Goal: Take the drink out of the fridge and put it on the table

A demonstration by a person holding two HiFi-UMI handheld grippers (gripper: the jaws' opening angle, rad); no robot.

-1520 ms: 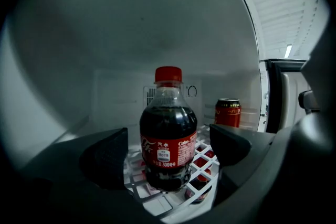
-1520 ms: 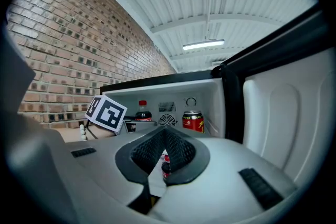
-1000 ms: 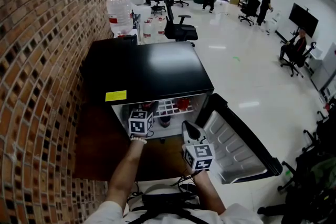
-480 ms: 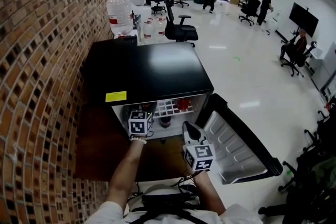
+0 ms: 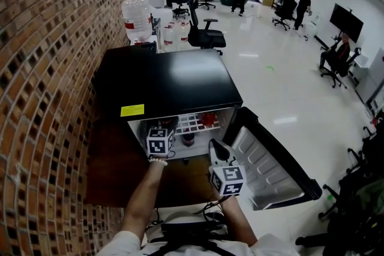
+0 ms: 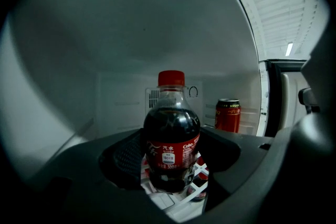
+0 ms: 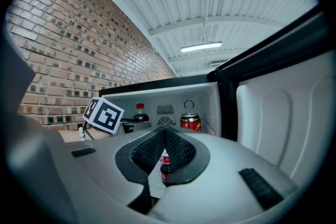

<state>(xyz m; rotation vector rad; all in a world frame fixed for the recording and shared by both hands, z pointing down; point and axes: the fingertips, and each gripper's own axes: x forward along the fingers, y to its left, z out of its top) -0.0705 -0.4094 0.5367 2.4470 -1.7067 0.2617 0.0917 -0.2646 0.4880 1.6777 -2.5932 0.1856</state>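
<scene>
Just closing, left gripper (image 6: 172,157) fingers clamp a rounded plastic cola bottle (image 6: 172,126); right gripper (image 7: 164,135) textured fingers meet.

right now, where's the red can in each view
head view: red can near centre, under the fridge top.
left gripper view: can right of centre, beside the cola bottle.
right gripper view: can at centre.
shared landmark: fridge door, open, right of the can everywhere.

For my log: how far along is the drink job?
Done: black fridge has its white-lined door open. In hand: left hand-held gripper has just been closing its jaws and hugs the red-capped plastic cola bottle on the wire shelf. Left: lifting it out, setting it on the table.
</scene>
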